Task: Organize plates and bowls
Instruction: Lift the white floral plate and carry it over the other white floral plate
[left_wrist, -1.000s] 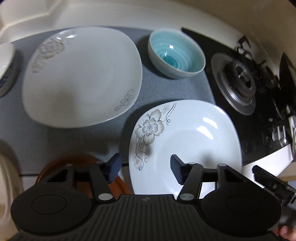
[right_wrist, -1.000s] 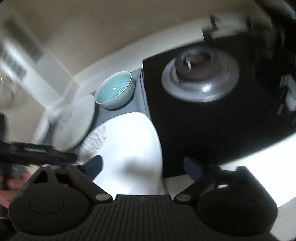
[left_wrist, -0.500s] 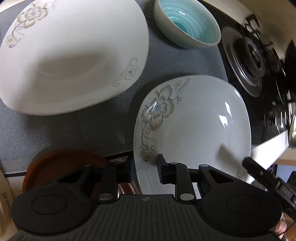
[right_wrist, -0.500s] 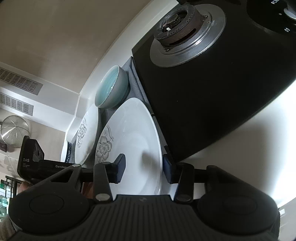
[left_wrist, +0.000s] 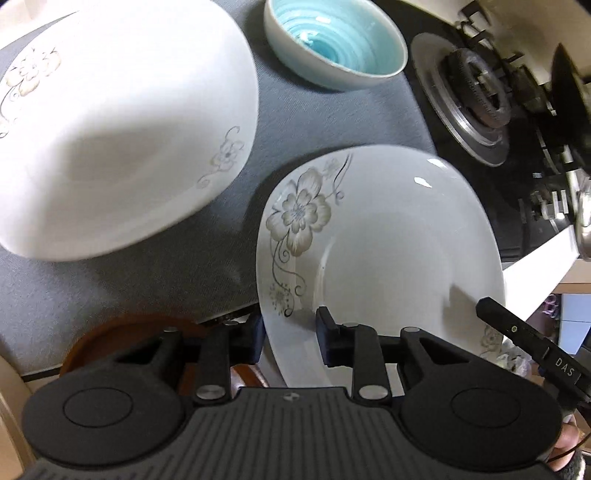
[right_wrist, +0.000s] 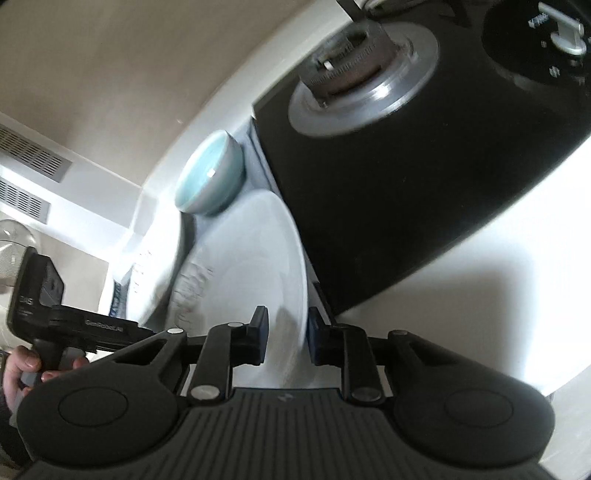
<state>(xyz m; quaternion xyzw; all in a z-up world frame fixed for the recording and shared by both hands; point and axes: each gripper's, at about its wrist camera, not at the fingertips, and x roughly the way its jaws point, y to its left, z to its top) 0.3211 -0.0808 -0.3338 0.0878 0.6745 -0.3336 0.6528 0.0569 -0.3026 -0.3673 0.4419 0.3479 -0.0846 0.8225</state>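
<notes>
A white plate with a grey flower print (left_wrist: 388, 240) lies on the grey mat (left_wrist: 314, 114) beside the stove. My left gripper (left_wrist: 290, 339) straddles its near left rim, one pad under the edge and one on the upper face; its jaws are opening slightly with the rim still pinched. In the right wrist view the same plate (right_wrist: 251, 266) is blurred. My right gripper (right_wrist: 286, 332) has its jaws closing on the plate's rim nearest the stove, pads against it. A larger white flowered plate (left_wrist: 110, 129) and a blue-glazed bowl (left_wrist: 336, 40) rest farther back.
A black gas hob with a burner (left_wrist: 476, 99) borders the mat on the right. A brown round dish (left_wrist: 122, 332) sits under my left gripper at the counter's front edge. A person's hand (right_wrist: 22, 365) holds the left gripper's handle.
Both grippers sank toward the flowered plate and narrowed from wide open onto opposite sides of its rim. The right view has rolled and blurred.
</notes>
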